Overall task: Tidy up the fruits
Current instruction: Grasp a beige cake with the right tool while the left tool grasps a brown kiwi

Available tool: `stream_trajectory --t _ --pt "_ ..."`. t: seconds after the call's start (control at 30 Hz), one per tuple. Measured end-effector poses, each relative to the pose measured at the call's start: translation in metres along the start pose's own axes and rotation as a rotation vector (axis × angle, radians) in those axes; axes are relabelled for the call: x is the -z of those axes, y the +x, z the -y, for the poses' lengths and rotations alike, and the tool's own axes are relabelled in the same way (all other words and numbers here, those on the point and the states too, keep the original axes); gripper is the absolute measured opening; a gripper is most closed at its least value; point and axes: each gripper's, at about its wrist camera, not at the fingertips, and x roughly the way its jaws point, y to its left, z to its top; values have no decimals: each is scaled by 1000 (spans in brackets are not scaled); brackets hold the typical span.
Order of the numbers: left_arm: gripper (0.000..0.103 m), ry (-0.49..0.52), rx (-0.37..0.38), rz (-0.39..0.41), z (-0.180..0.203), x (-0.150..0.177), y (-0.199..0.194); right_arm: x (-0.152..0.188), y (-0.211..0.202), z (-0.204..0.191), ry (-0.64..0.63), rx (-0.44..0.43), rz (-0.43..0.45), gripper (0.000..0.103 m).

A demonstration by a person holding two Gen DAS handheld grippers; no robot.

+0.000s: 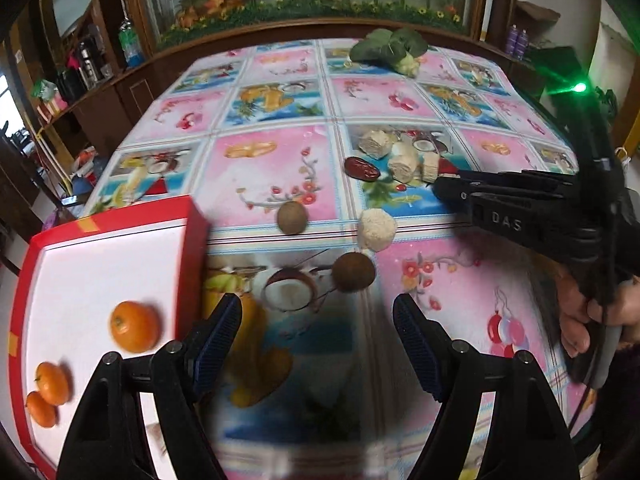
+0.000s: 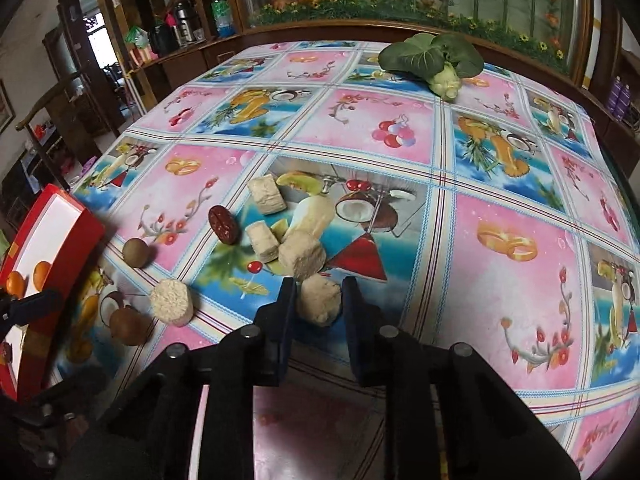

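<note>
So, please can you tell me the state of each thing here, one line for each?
left gripper: open, holds nothing.
right gripper: fingers on both sides of a beige piece, contact unclear.
red box: open, three oranges inside.
two brown round fruits: loose on the tablecloth.
red date: lying on the tablecloth.
leafy green: lying at the far side.

Red tray (image 1: 192, 216) near end cut off; tablecloth (image 1: 304, 420) foreground blurred.
</note>
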Motion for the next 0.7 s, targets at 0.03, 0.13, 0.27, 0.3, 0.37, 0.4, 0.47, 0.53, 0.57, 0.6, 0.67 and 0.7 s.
stream_trajectory --t 0.03,0.13,0.27,0.3,0.37,0.4,0.47,0.53,0.57,0.6,0.67,0.7 --pt "78 -2 -5 -6 2 -2 4 0 -1 1 4 -6 0 25" --pt "72 0 -10 -14 7 -8 13 0 -4 9 40 -35 -13 25" --pt "57 -22 -15 -38 4 -12 25 -1 -11 19 91 -68 -19 25" --pt "56 -29 -12 -40 4 -12 26 -1 -12 19 98 -68 -17 25" --pt "50 -31 -8 -32 5 -13 26 -2 -17 21 115 -76 -10 25" --pt "46 -28 -2 -31 7 -14 27 -2 -19 22 123 -79 -3 25" --pt "37 -23 11 -29 10 -15 27 -2 -22 22 132 -79 6 25" --pt "28 -11 26 -25 14 -15 27 -2 -24 23 142 -84 11 25" --pt "25 -7 31 -22 16 -16 27 -2 -24 23 144 -86 12 25" --pt "25 -8 37 -19 16 -16 27 -2 -24 22 146 -87 13 25" --pt "25 -17 49 -12 16 -15 26 -2 -24 23 149 -90 16 25" --pt "25 -22 55 -9 16 -15 26 -2 -25 23 150 -92 19 25"
